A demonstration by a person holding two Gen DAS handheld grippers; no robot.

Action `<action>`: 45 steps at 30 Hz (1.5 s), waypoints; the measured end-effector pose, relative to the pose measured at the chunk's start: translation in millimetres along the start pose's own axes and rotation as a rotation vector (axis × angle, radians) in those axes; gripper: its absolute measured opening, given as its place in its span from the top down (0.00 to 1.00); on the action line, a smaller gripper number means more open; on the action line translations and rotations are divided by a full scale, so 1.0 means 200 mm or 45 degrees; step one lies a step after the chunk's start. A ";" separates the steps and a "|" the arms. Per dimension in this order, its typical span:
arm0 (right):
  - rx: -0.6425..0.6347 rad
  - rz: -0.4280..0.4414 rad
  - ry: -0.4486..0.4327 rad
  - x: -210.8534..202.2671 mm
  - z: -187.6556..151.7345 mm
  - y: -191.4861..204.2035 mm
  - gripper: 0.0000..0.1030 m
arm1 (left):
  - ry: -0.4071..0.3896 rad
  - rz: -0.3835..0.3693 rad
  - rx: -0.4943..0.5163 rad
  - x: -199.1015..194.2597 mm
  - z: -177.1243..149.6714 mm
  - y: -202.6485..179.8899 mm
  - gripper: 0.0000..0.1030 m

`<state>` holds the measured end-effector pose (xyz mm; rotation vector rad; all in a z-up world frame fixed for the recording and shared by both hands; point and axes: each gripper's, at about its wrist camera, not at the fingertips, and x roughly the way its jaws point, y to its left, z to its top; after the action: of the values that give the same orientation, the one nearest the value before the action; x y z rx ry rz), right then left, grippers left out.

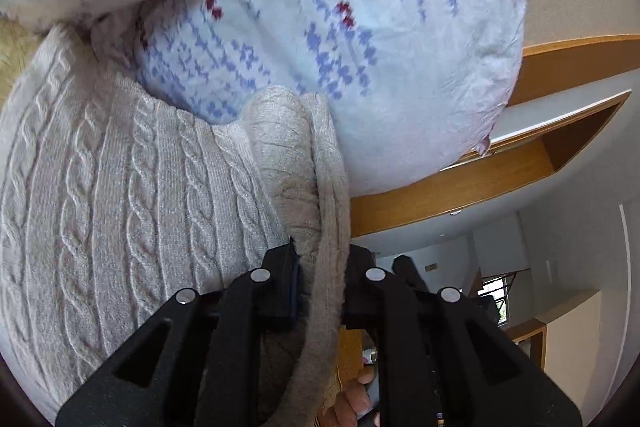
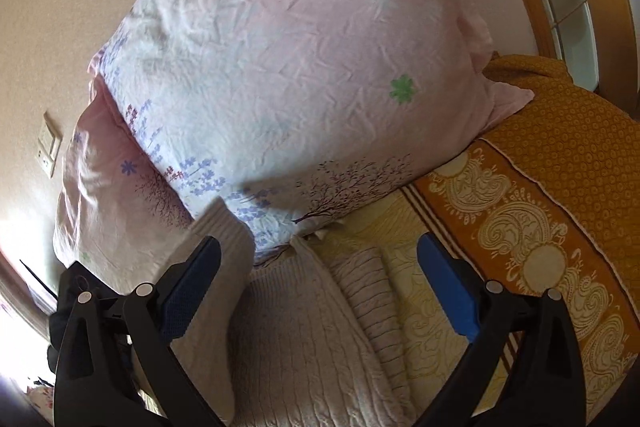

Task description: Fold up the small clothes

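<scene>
A cream cable-knit sweater [image 1: 120, 195] fills the left of the left wrist view. My left gripper [image 1: 320, 267] is shut on a ribbed edge of the sweater, which runs up between the black fingers. In the right wrist view the same sweater [image 2: 296, 339] lies on the bed below the pillow. My right gripper [image 2: 320, 279] is open just above it, with blue pads [image 2: 448, 291] spread wide and nothing between them.
A large pink and white pillow [image 2: 280, 67] with flower prints lies just beyond the sweater. An orange and cream patterned blanket [image 2: 540, 227] covers the bed to the right. A wooden frame [image 1: 460, 183] and a beige wall [image 2: 60, 27] are behind.
</scene>
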<state>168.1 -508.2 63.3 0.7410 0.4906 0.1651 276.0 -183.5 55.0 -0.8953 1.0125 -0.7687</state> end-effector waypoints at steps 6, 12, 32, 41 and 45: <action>0.057 0.010 0.044 0.01 0.01 -0.06 0.03 | 0.086 -0.025 -0.099 0.20 -0.06 0.09 0.71; 0.089 0.062 0.146 0.08 0.00 -0.10 0.09 | 0.068 -0.263 -0.061 0.03 -0.04 -0.02 0.37; -0.009 0.037 0.428 0.33 -0.15 -0.03 0.52 | -0.125 0.903 0.984 -0.38 -0.50 -0.02 0.14; -0.273 0.028 0.365 0.34 -0.22 0.13 0.82 | -0.132 0.927 1.023 -0.36 -0.51 0.03 0.08; -0.328 0.012 0.263 0.30 -0.21 0.18 0.86 | -0.129 0.885 0.992 -0.37 -0.50 0.05 0.08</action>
<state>201.1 -436.8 39.4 0.4763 0.6483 0.3099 158.5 -140.6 48.3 0.1037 0.7561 -0.4424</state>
